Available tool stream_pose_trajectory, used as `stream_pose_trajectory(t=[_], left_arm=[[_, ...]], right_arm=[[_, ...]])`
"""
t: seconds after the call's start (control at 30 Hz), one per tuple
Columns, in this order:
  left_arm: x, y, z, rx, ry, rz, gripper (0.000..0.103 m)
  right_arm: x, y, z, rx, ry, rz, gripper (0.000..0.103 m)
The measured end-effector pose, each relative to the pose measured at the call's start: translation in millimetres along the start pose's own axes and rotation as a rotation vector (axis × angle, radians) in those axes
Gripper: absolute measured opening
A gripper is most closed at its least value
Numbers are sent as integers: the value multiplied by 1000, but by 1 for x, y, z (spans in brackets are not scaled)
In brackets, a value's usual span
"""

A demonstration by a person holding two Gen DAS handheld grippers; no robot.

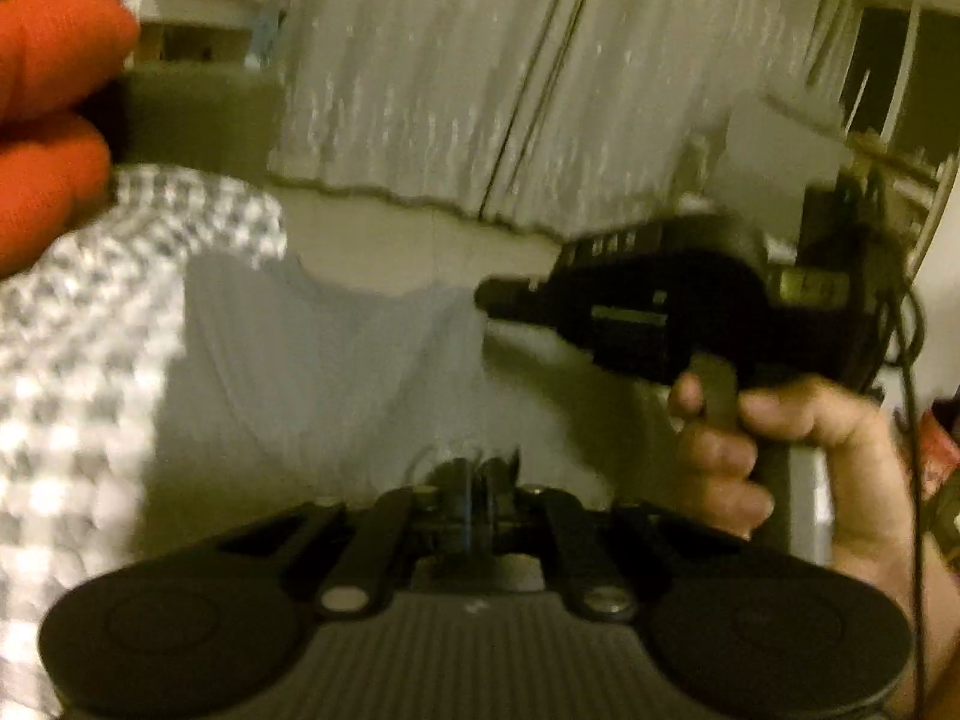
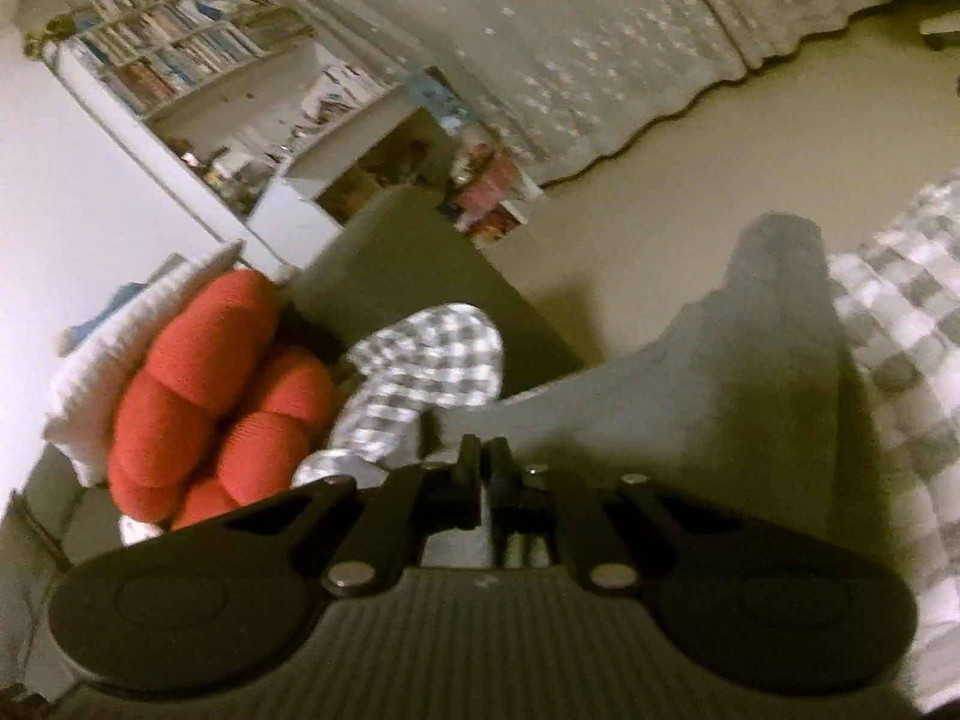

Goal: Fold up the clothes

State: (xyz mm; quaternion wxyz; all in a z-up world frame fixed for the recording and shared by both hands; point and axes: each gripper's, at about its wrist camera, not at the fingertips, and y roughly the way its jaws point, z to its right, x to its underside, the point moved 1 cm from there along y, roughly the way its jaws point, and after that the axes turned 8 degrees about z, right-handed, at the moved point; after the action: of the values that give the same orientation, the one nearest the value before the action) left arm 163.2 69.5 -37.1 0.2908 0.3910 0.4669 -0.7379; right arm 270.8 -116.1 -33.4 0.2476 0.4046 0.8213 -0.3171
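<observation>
A pale floor [image 2: 690, 192] runs to white patterned curtains [image 1: 432, 96] and a crowded bookshelf [image 2: 180, 60]; no writing is legible. The grey garment [image 1: 312, 372] lies spread beside checked fabric [image 1: 78, 360], near a red cushion [image 2: 222, 396]. The left gripper [image 1: 474, 480] and right gripper [image 2: 483, 462] both have jaws pinched tight on the garment's edge.

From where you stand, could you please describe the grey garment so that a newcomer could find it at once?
Start at the long pale curtain hanging to the floor. In front of it, a grey T-shirt lies spread flat, with the checked cloth beside it. It is the only plain, unpatterned garment there, and its scooped neckline faces the curtain.
</observation>
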Motion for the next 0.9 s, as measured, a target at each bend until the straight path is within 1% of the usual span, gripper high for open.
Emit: stream_pose_trajectory(t=[0.03,0.07,0.1,0.13,0.17,0.23,0.3,0.33,0.37,0.4,0.43,0.5,0.67,0.9], left_arm=[[3,4,1,-5,3,-14,5],[4,5,2,-4,2,-10,6],[5,5,3,-2,1,-7,9],[3,4,3,1,-2,-8,15],[2,2,3,4,-3,-7,18],[-1,-6,4,1,15,7,34],[-2,-18,5,-23,58,19,37],[-3,-23,5,-35,77,23,38],[-5,-28,4,-49,91,22,38],[-7,-32,3,-62,105,22,39],[-8,-37,2,-74,117,21,40],[-8,-47,1,-93,136,13,40],[-5,-68,0,-133,170,-23,40],[5,-90,-5,-143,178,-87,40]], right_arm=[[2,1,2,12,0,-6,4],[4,2,5,24,1,-15,4],[5,2,6,32,0,-22,4],[7,2,7,40,-3,-28,6],[7,1,5,43,-8,-34,14],[5,-4,0,44,-28,-38,15],[3,-11,-7,32,-55,-49,17],[3,-15,-10,28,-69,-54,23],[3,-19,-13,27,-85,-54,44],[4,-22,-17,25,-101,-53,51],[4,-25,-20,24,-116,-54,53],[6,-29,-26,17,-138,-71,53],[14,-34,-45,6,-158,-141,53],[34,-46,-55,12,-83,-252,53]])
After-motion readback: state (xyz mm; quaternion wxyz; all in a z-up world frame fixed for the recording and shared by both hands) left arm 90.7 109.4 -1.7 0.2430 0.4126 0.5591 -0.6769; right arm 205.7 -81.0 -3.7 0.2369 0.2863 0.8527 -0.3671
